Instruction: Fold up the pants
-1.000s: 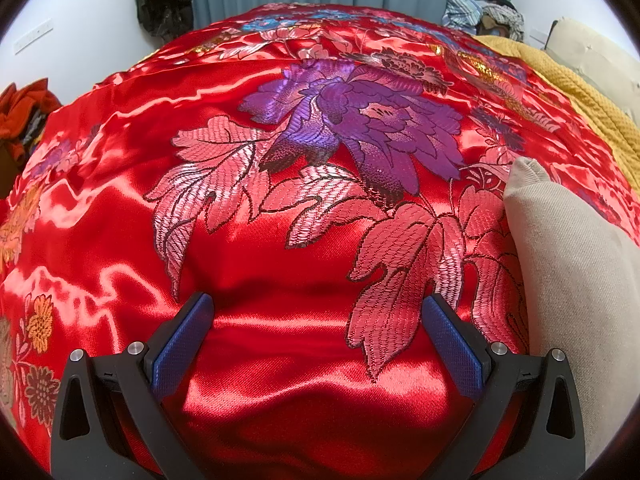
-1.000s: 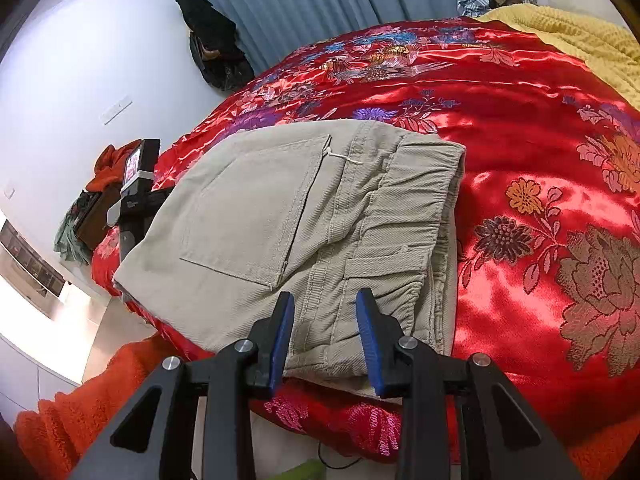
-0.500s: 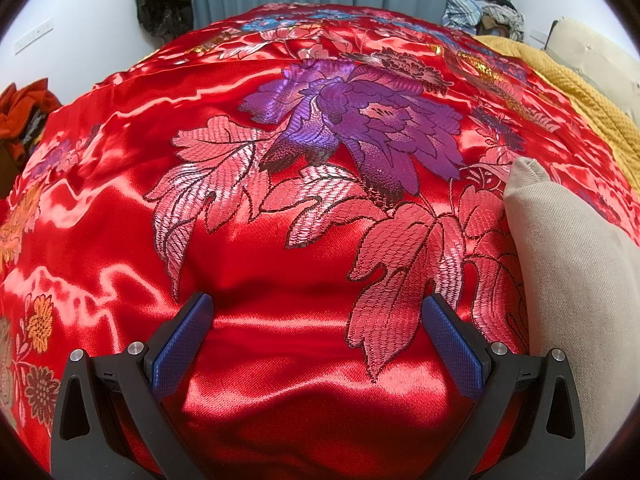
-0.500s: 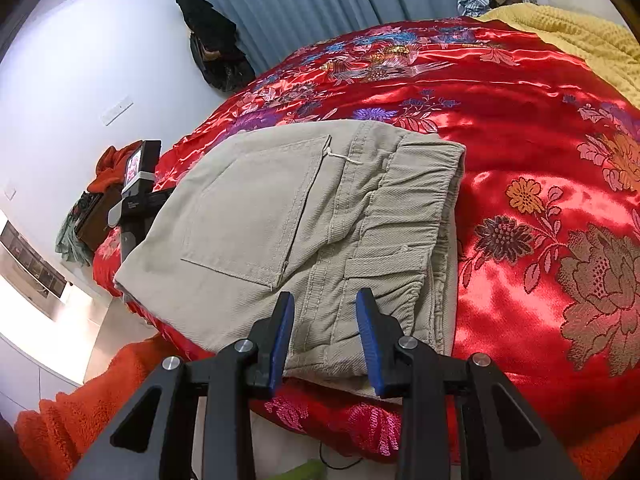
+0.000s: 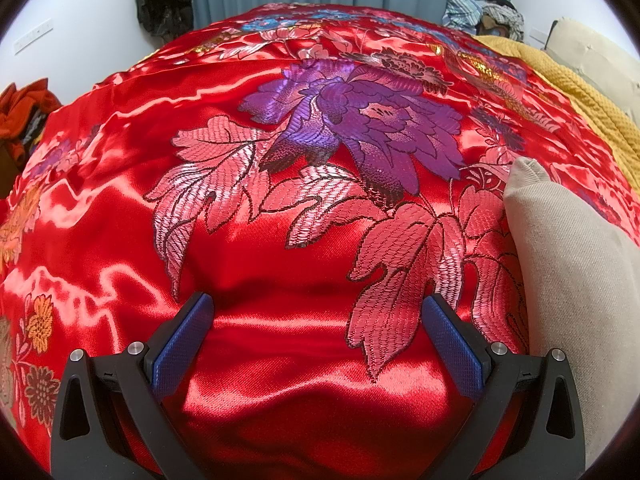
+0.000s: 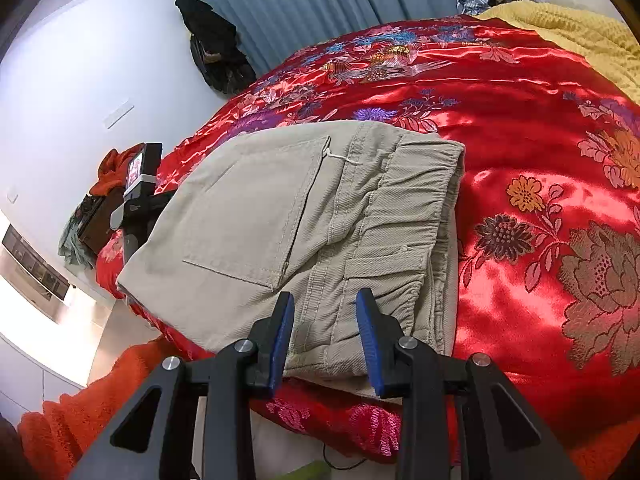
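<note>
Beige corduroy pants (image 6: pixel 304 224) lie folded into a compact rectangle on the red satin bedspread (image 6: pixel 520 128), near the bed's front edge, back pocket up and elastic waistband to the right. My right gripper (image 6: pixel 325 312) hovers at the pants' near edge, jaws partly open, holding nothing. My left gripper (image 5: pixel 316 312) is wide open and empty over bare red bedspread (image 5: pixel 280 264). An edge of the beige pants (image 5: pixel 576 264) shows at the right of the left wrist view. The left gripper's body (image 6: pixel 138 200) shows beyond the pants' left side.
A yellow knitted blanket (image 6: pixel 580 36) lies at the bed's far right. Blue curtains (image 6: pixel 320 0) hang behind. Dark clothes hang on the wall (image 6: pixel 212 52). An orange blanket (image 6: pixel 92 412) hangs below the bed's front edge. Clothes are piled at the left (image 5: pixel 24 108).
</note>
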Motion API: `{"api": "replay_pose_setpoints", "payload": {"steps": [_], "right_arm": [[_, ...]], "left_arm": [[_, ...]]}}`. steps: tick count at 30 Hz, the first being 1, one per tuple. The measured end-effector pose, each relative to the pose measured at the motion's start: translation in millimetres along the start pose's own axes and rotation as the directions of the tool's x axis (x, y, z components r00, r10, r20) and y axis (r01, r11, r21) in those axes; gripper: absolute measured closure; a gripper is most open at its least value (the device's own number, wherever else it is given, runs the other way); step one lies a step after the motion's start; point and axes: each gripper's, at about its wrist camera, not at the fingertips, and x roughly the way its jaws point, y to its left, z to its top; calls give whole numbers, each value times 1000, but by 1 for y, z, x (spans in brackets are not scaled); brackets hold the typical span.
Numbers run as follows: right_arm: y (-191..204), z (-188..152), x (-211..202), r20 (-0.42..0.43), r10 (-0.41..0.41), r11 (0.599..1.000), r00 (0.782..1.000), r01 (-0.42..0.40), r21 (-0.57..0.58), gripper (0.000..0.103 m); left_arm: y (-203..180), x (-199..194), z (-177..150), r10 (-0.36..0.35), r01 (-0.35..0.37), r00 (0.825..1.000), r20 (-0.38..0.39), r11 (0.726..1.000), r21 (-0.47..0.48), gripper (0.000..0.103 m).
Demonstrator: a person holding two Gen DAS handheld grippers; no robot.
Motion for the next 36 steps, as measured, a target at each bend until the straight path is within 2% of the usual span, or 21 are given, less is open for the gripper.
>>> {"api": "replay_pose_setpoints", "payload": {"steps": [10, 15, 18, 20, 24, 26, 28, 29, 32, 34, 36], "right_arm": [[-2, 1, -2, 16, 38, 998, 999, -39, 56, 70], [-15, 4, -15, 62, 120, 980, 991, -129, 153, 70], [-26, 3, -36, 126, 122, 967, 985, -146, 210, 60], [-38, 4, -44, 138, 127, 951, 982, -160, 266, 53], [-53, 12, -40, 63, 129, 942, 990, -142, 305, 48], [-55, 19, -30, -7, 131, 953, 991, -124, 277, 37], [-57, 27, -18, -69, 147, 960, 987, -126, 252, 37], [-57, 28, -12, -93, 159, 962, 983, -133, 240, 37], [-62, 37, 9, -156, 183, 962, 971, -145, 231, 37], [-67, 42, 20, -197, 181, 965, 964, -134, 227, 37], [-74, 45, 28, -228, 210, 958, 951, -154, 242, 37]], "left_arm": [[0, 0, 0, 1, -1, 1000, 0, 1000, 0, 0], [0, 0, 0, 4, -4, 1000, 4, 1000, 1, 0], [1, 0, -1, 4, -4, 1000, 4, 1000, 0, 0], [0, 1, -1, 5, -5, 1000, 6, 1000, 0, 0], [-2, 3, 1, 13, -13, 1000, -4, 1000, 2, 0], [-4, 4, 3, 20, -20, 1000, -11, 1000, 7, 0], [-4, 4, 4, 19, -18, 1000, -24, 1000, 9, 0], [-4, 4, 7, 12, -12, 998, -54, 1000, 14, 1], [5, -14, 15, -64, 64, 991, -115, 998, 0, 2], [15, -39, 14, -190, 184, 971, -146, 982, -50, 4], [16, -62, 9, -370, 360, 913, -173, 929, -87, 6]]}}
